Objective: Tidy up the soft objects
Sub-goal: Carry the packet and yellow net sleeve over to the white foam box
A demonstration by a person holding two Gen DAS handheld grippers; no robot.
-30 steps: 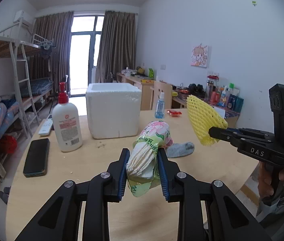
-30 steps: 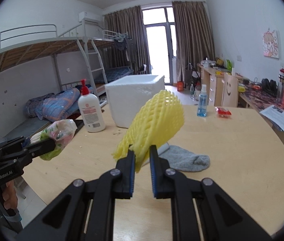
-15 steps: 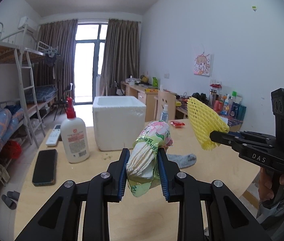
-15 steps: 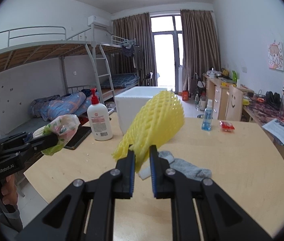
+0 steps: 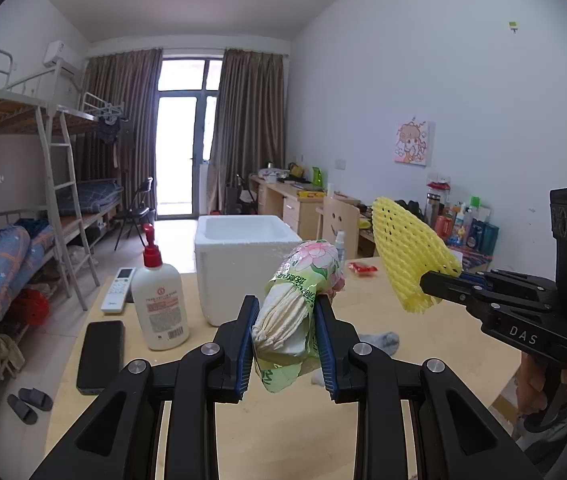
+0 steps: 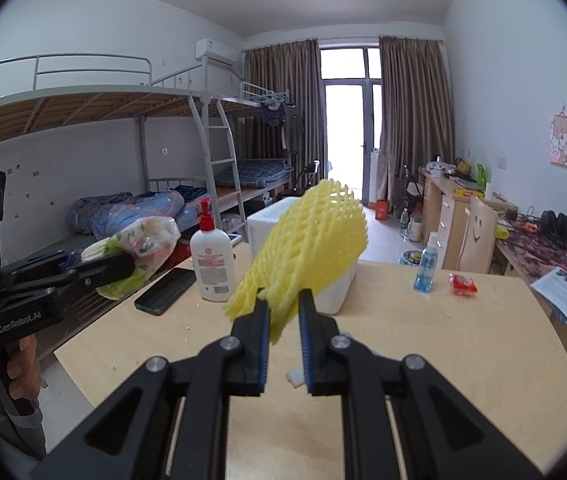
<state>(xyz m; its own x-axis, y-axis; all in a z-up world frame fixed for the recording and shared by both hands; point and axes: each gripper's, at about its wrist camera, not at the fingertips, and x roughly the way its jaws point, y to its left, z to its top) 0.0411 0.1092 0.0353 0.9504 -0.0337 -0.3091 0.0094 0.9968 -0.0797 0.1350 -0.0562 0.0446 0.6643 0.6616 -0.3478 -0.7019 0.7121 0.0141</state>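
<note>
My left gripper [image 5: 286, 340] pinches the tissue pack [image 5: 299, 312] above the table [image 5: 291, 432]; my right gripper [image 6: 284, 320] pinches yellow foam net [image 6: 307, 236]. A foam box [image 5: 239, 264] sits at the far edge, a bunk bed [image 6: 95, 128] beyond.

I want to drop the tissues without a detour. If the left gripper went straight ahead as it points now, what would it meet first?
Probably the foam box. The left gripper, shut on the tissue pack, points over the table toward the box's right part. Depth is unclear; it might pass over the rim.
</note>
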